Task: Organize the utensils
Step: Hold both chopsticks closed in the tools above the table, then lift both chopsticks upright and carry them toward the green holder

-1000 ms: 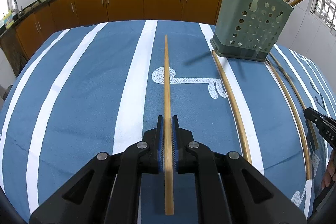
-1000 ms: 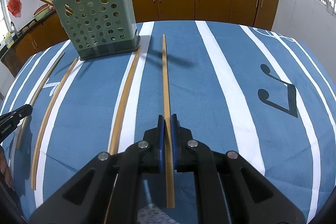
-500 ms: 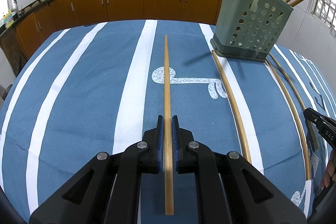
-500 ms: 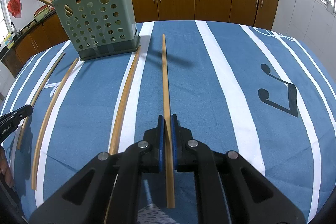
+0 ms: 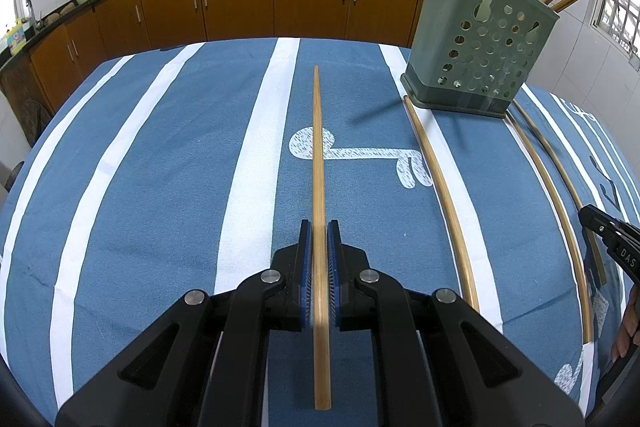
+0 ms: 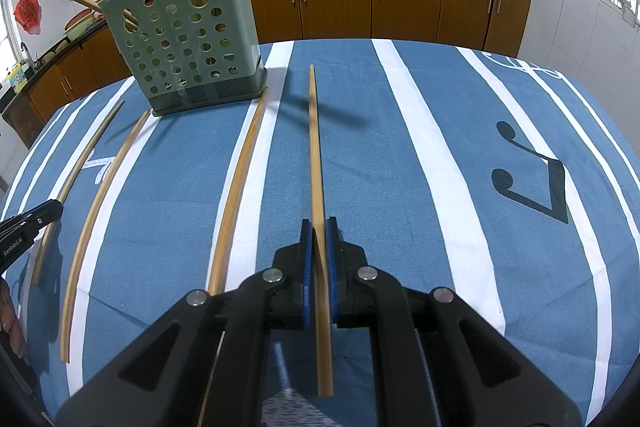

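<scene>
Left wrist view: the left gripper [image 5: 319, 231] is pinched on a long bamboo chopstick [image 5: 318, 163], which runs between the blue pads and points forward above the blue-and-white striped tablecloth [image 5: 160, 167]. The perforated green utensil holder [image 5: 478, 51] stands upright at the far right of the table, with several chopsticks leaning out of its top. One loose chopstick [image 5: 440, 187] lies on the cloth with its far tip just beside the holder's base. Two more loose chopsticks [image 5: 554, 195] lie further right. The tip of the right gripper [image 5: 600, 223] enters at the right edge.

Right wrist view: the right gripper [image 6: 316, 229] is pinched on a second bamboo chopstick [image 6: 314, 155], held between its pads and pointing forward over the cloth. The utensil holder [image 6: 188, 43] stands at the far left. A loose chopstick [image 6: 240, 183] lies with its tip touching or just beside the holder's base corner; which cannot be determined. Two further chopsticks [image 6: 100, 203] lie to the left. The left gripper's tip [image 6: 40, 217] shows at the left edge.
</scene>
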`<state>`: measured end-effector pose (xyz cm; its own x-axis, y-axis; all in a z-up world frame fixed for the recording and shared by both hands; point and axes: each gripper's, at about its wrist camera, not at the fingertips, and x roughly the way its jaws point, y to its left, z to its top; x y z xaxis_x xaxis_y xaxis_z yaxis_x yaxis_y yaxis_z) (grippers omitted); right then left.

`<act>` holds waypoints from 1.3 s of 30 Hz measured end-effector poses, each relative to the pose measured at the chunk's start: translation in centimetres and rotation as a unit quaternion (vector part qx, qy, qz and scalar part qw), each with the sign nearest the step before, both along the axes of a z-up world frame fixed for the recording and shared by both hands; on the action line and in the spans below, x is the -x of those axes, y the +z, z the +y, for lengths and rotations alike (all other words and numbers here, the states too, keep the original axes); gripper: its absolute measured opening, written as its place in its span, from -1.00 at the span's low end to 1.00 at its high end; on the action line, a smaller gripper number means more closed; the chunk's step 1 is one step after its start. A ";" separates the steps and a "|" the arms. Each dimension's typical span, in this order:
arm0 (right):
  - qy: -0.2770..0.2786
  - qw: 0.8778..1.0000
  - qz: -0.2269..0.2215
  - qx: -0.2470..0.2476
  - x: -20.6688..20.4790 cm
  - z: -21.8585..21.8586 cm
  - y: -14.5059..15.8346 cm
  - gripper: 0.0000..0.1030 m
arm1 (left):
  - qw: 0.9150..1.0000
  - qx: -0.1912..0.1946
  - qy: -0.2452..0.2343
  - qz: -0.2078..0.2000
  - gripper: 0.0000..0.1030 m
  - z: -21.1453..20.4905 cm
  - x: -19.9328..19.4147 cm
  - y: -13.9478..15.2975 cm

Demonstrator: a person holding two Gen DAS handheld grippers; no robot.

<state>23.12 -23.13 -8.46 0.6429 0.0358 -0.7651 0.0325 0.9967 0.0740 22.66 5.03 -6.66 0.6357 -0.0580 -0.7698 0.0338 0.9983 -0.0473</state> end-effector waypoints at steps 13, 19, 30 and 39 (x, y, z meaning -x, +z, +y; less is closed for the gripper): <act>-0.003 1.000 0.000 -0.002 0.4 0.0 -0.1 -0.84 | 1.000 -0.022 -0.003 0.000 -0.83 -0.4 0.9 -0.1; -0.001 1.000 0.000 -0.006 0.5 -0.2 0.1 -0.85 | 1.000 -0.025 -0.002 0.000 -0.85 -0.5 1.0 -0.1; -0.010 0.997 -0.070 -0.026 2.8 -1.5 5.4 -0.85 | 1.000 0.004 -0.006 -0.026 -0.86 0.8 2.5 3.6; -0.020 0.987 -0.152 -0.041 4.1 -2.5 10.6 -0.85 | 0.995 0.031 -0.008 -0.095 -0.86 1.3 3.6 9.1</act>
<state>19.01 -25.63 2.11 0.8445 0.0589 -0.5322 0.0362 0.9854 0.1665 19.08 6.28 2.47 0.7674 -0.1133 -0.6311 0.0639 0.9929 -0.1005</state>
